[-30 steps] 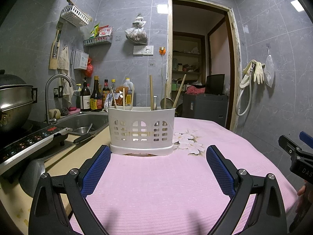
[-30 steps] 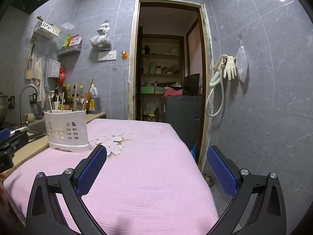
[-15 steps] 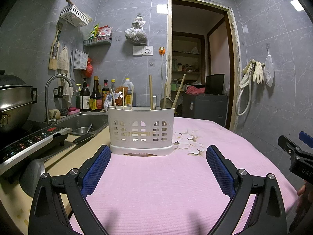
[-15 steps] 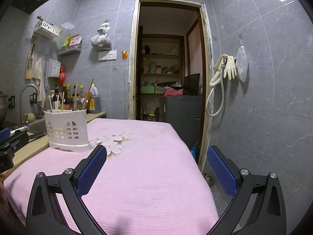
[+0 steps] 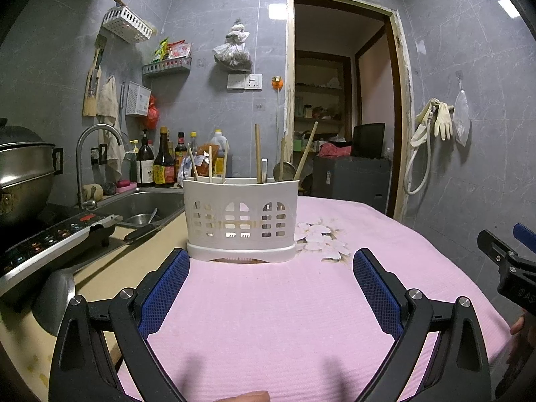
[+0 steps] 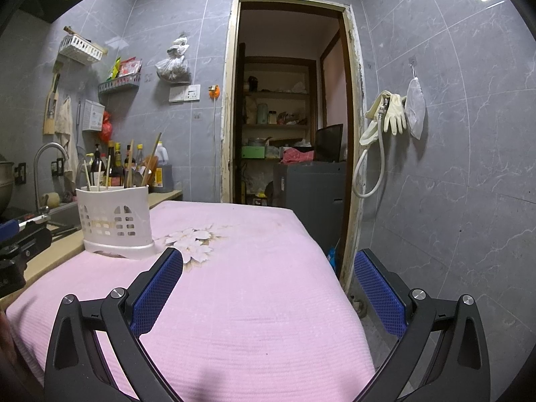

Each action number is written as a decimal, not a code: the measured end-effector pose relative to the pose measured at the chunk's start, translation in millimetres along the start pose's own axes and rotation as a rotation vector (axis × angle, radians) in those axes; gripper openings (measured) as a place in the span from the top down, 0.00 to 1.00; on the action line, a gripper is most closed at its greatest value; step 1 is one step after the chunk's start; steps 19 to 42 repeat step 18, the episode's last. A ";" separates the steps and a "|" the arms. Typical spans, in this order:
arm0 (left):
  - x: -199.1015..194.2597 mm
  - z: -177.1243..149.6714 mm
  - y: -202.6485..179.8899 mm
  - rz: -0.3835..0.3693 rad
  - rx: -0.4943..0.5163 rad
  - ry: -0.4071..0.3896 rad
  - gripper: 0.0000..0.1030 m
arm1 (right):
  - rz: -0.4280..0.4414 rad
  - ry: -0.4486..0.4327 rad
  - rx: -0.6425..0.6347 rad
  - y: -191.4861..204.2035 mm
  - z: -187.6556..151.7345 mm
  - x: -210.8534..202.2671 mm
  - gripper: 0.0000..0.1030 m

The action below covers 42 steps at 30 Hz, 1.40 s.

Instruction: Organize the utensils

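**Utensil caddy on pink cloth, both grippers empty**

- Utensil caddy (image 5: pixel 241 219): white plastic, perforated front, standing upright on its base just above centre of the left wrist view; in the right wrist view it sits at middle left (image 6: pixel 114 221). It rests on the far left part of the pink cloth.
- Contents: thin chopsticks (image 5: pixel 210 164) in the left compartment; a thicker wooden stick (image 5: pixel 258 154), a metal spoon bowl (image 5: pixel 284 171) and a slanted wooden handle (image 5: pixel 306 154) toward the right side. More utensils lie low inside, seen through the holes; their kind cannot be told.
- Pink cloth (image 5: pixel 284 318): covers the table, with a white flower print (image 5: pixel 318 238) just right of the caddy's base.
- Left gripper (image 5: pixel 269 268): lower centre of its own view, jaws spread wide, nothing between the blue pads, held short of the caddy and not touching it.
- Right gripper (image 6: pixel 268 268): lower centre of its own view, jaws likewise released and empty, above the cloth's right part, well apart from the caddy; it also shows at the right edge of the left wrist view (image 5: pixel 502 261).
- Surroundings: sink (image 5: pixel 144 206) with tap (image 5: pixel 97 154) at middle left, sauce bottles (image 5: pixel 162 164) behind the caddy, steel pot (image 5: pixel 23 174) at far left, open doorway (image 5: pixel 341 107) upper centre-right.
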State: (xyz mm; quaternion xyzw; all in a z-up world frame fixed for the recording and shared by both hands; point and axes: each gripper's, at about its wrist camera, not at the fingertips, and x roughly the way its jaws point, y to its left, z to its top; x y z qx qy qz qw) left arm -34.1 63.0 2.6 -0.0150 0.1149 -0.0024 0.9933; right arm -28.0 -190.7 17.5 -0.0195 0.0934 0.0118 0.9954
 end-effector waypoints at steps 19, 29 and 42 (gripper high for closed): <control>7.5 -3.8 -1.3 -0.012 0.043 0.002 0.07 | 0.003 0.004 -0.001 3.2 -2.4 -0.2 0.00; 7.5 -3.8 -1.3 -0.012 0.043 0.002 0.07 | 0.003 0.004 -0.001 3.2 -2.4 -0.2 0.00; 7.5 -3.8 -1.3 -0.012 0.043 0.002 0.07 | 0.003 0.004 -0.001 3.2 -2.4 -0.2 0.00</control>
